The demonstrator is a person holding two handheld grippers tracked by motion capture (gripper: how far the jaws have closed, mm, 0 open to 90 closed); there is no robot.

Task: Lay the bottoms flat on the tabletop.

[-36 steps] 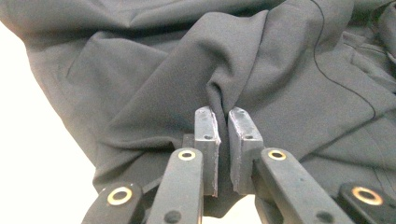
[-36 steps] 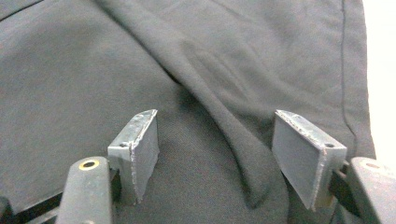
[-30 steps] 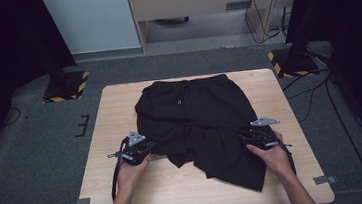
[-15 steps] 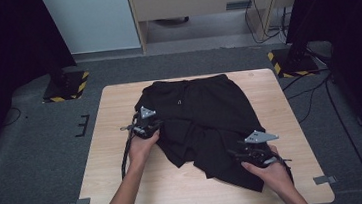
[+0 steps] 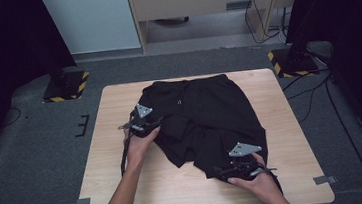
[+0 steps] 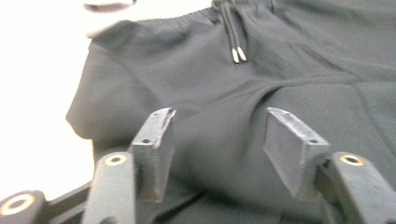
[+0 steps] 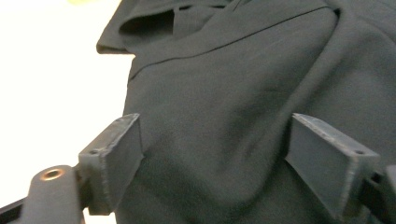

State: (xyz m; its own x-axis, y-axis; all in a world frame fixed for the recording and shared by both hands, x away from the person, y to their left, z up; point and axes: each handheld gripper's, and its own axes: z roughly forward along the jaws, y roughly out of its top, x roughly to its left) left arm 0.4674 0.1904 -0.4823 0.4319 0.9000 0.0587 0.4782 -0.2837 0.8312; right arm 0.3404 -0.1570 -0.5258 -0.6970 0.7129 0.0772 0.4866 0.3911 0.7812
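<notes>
Shorts [image 5: 205, 114] leg now folded in; both grippers' jaws just opened, holding nothing.

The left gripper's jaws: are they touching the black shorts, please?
Cannot tell. In the left gripper view the left gripper is open above the black shorts; contact isn't plain.

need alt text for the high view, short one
A pair of black fabric shorts lies rumpled on a light wooden table. The person's left claw sits open at the shorts' left edge, and the right claw sits open on the lower right leg near the table's front edge.
</notes>
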